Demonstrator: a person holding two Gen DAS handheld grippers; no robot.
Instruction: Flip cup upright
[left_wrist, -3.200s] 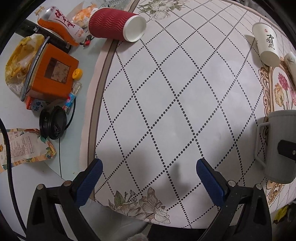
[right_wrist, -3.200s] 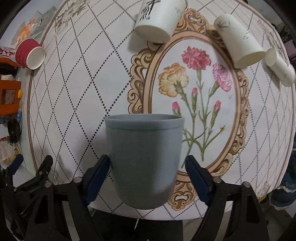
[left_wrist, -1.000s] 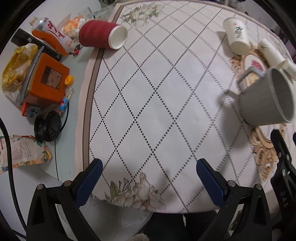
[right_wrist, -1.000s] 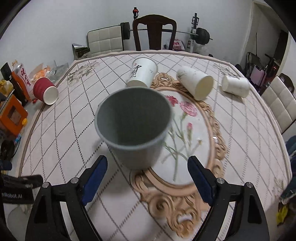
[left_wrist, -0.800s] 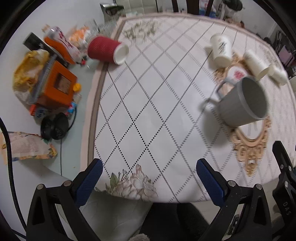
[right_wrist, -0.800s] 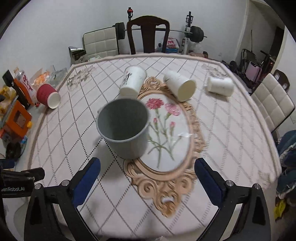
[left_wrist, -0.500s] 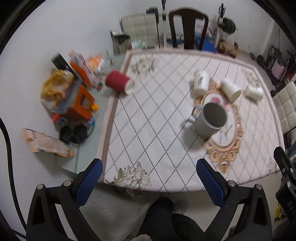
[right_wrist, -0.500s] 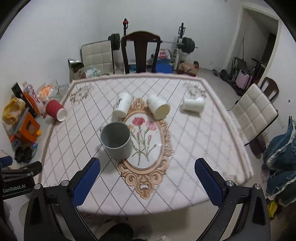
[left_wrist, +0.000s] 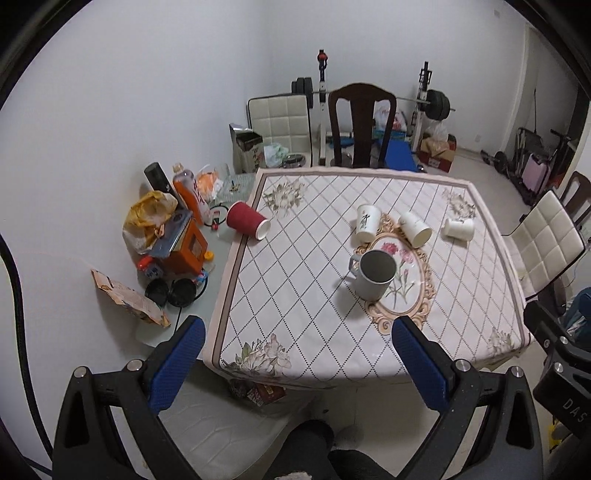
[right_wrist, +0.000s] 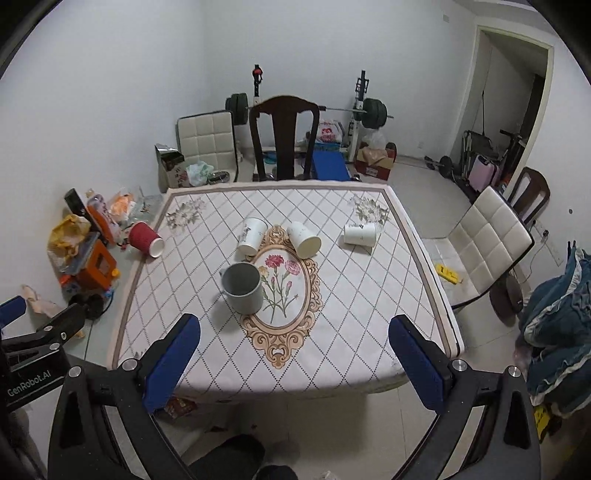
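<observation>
A grey mug stands upright, mouth up, on the table at the left edge of the flower oval; it also shows in the right wrist view. Three white paper cups lie on their sides behind it: one, a second and a third. A red ribbed cup lies on its side at the table's left edge. My left gripper is open and empty, well back from the table. My right gripper is open and empty, also held high and far back.
The table has a diamond-patterned cloth. A cluttered side surface with an orange box, bags and headphones lies to its left. A dark wooden chair stands behind, a white padded chair to the right, gym weights at the back wall.
My right gripper has let go of the grey mug, which now stands upright on the table. Both grippers have pulled up and far back from the table.
</observation>
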